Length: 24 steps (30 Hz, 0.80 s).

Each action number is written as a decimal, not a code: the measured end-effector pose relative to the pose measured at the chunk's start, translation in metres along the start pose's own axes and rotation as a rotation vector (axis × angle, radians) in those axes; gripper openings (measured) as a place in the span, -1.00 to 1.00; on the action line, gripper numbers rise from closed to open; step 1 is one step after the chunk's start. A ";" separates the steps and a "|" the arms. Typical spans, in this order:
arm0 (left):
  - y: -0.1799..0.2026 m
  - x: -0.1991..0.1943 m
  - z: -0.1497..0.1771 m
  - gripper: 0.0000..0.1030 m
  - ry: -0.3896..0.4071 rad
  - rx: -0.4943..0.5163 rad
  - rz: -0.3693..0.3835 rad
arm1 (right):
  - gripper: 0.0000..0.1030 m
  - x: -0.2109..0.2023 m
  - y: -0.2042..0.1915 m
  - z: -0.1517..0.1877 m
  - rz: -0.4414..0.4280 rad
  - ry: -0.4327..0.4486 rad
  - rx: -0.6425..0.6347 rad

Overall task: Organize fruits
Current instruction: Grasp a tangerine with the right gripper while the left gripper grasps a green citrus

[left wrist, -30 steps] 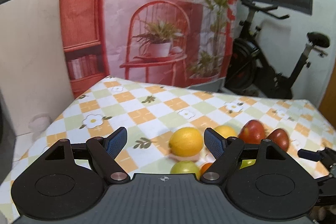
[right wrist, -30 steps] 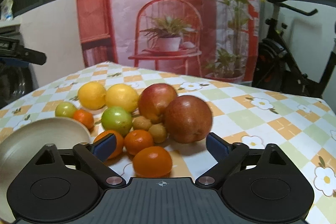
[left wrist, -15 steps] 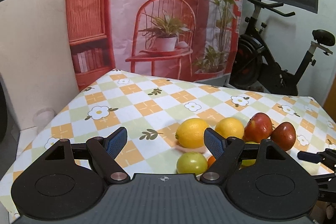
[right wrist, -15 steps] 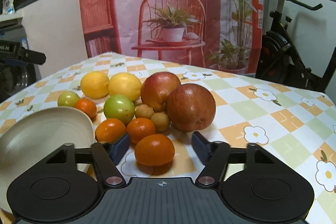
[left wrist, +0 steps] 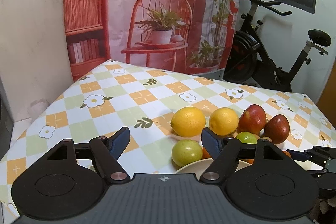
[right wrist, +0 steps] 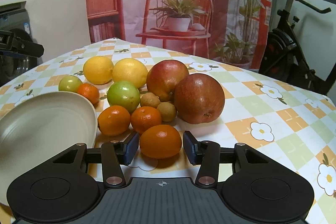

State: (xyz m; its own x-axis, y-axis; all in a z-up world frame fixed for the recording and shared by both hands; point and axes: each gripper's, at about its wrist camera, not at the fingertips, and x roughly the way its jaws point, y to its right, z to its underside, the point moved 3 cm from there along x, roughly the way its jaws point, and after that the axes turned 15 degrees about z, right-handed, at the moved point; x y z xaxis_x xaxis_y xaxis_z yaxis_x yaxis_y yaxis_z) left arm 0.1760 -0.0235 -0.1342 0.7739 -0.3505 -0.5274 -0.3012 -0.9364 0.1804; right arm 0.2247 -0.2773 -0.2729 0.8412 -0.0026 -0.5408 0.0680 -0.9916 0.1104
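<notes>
Right gripper (right wrist: 160, 146): jaws have just been closing around the nearest orange (right wrist: 160, 141), which sits on the tablecloth (right wrist: 262, 102) between the two blue pads. The pads stand just beside the fruit on either side; a sliver of gap shows on each side, so not yet clamped on it, fruit bracketed but free.

Just ahead of this gripper: two more oranges (right wrist: 114, 120) side by side, then two small brown round fruits (right wrist: 167, 111), a green fruit (right wrist: 123, 96) ahead-left. Beyond those, two red apples (right wrist: 199, 98) ahead and slightly right, touching each other. Farther ahead-left, two lemons (right wrist: 130, 72) side by side. A second green fruit (right wrist: 70, 83) and a small orange (right wrist: 88, 93) lie far left, next to the rim of a cream plate (right wrist: 46, 117). The plate lies to the left of the gripper, nothing visible in it.

Left gripper (left wrist: 166, 140): jaws have just been narrowing a little, but stand wide apart with nothing between the pads. It hangs above the tablecloth and the near plate rim (left wrist: 189, 167). Ahead-right of it: a green fruit (left wrist: 187, 152), then the lemons (left wrist: 188, 121); the apples (left wrist: 253, 119) farther right. The right gripper's finger (left wrist: 304, 155) shows at the far right edge.

Background: printed backdrop, exercise bike (left wrist: 273, 56).
</notes>
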 end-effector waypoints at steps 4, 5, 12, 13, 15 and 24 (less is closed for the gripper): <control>-0.002 0.003 0.002 0.42 -0.013 -0.011 0.014 | -0.21 -0.001 -0.001 0.001 0.005 0.002 -0.014; -0.003 0.004 0.003 0.35 -0.018 -0.012 0.019 | -0.22 -0.001 0.000 0.001 0.003 0.003 -0.013; -0.007 0.020 0.004 0.07 -0.071 -0.033 0.083 | -0.22 -0.002 0.000 0.001 0.002 0.007 -0.015; -0.010 0.023 0.003 0.07 -0.078 -0.042 0.094 | -0.22 -0.003 0.000 0.002 0.002 0.007 -0.015; -0.014 0.031 -0.001 0.07 -0.090 -0.058 0.113 | -0.22 -0.003 0.000 0.001 0.000 0.006 -0.013; -0.024 0.061 0.002 0.07 -0.143 -0.133 0.160 | -0.22 -0.003 0.000 0.002 0.001 0.007 -0.014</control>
State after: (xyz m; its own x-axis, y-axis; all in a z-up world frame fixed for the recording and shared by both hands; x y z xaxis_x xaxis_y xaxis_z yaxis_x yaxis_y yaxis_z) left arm 0.2296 -0.0223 -0.1728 0.6326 -0.4971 -0.5939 -0.3303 -0.8668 0.3736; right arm 0.2217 -0.2774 -0.2728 0.8448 -0.0024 -0.5351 0.0746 -0.9897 0.1221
